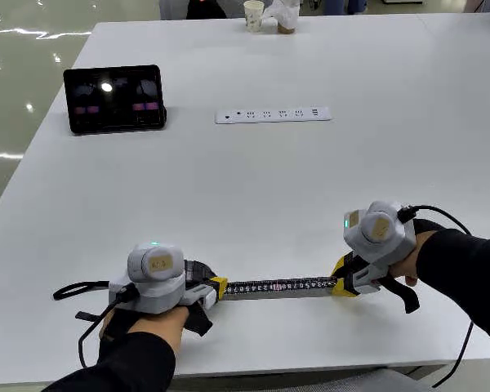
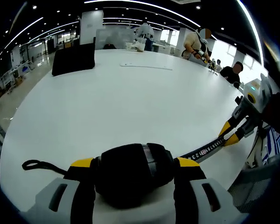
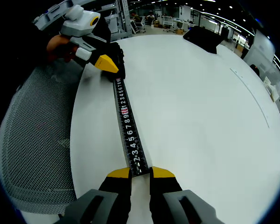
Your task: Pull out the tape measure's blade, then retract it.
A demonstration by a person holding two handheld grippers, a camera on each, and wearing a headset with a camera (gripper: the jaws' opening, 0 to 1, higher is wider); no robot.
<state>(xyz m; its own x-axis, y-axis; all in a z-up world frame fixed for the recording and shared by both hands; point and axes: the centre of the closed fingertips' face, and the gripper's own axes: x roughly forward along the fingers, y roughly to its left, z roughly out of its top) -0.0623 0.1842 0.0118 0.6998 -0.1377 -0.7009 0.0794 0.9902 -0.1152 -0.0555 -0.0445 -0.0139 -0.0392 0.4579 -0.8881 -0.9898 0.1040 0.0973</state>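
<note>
Black blade (image 1: 278,287) along near edge of table (image 1: 269,188)

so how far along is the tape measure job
Pull-out looks partly done: the black numbered blade lies drawn across the white table. In hand: left hand-held gripper clamps the black rounded case, right hand-held gripper pinches the blade's tip. Still to do: retracting it.

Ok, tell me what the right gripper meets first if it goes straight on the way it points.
Following the blade it pinches, the right gripper would likely first meet the tape measure case clamped by the left gripper; the table between looks free.
</note>
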